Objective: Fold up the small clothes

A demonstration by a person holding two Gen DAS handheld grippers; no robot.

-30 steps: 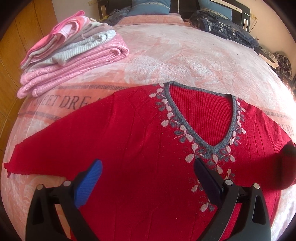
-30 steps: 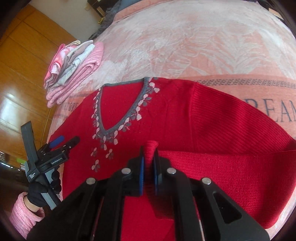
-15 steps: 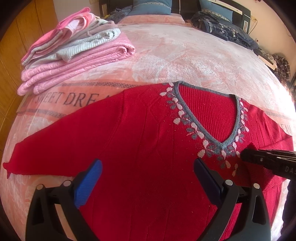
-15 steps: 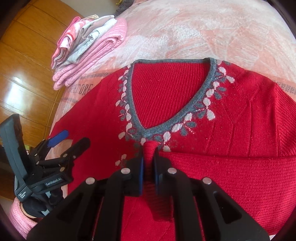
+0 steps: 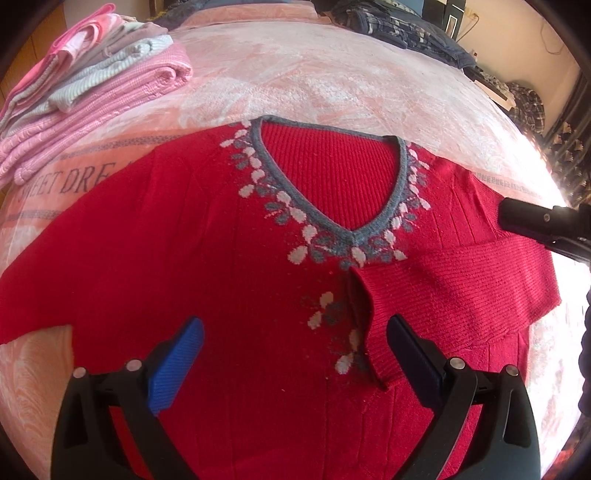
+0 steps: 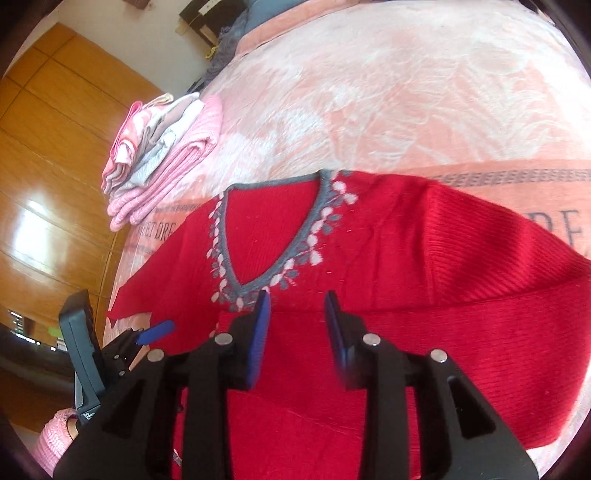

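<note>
A red knit sweater (image 5: 207,258) with a grey V-neck and leaf pattern lies flat on the bed. Its right sleeve (image 5: 454,291) is folded across the chest, cuff ending just below the V. The other sleeve (image 5: 33,299) stretches out to the left. My left gripper (image 5: 291,365) hovers open over the sweater's lower chest, nothing between its fingers. In the right wrist view the sweater (image 6: 424,258) fills the middle, and my right gripper (image 6: 297,332) stands open above the folded sleeve (image 6: 461,332), holding nothing. The right gripper also shows at the right edge (image 5: 543,225) of the left wrist view.
A stack of folded pink and grey clothes (image 5: 85,107) (image 6: 166,162) sits at the bed's far left. Dark plaid garments (image 5: 406,33) lie at the head of the pink bedspread (image 5: 332,81). A wooden wardrobe (image 6: 48,184) stands left of the bed.
The right gripper carried the sleeve cuff across the chest, then opened and let it go, pulling back to the right. The left gripper stayed open above the sweater.
</note>
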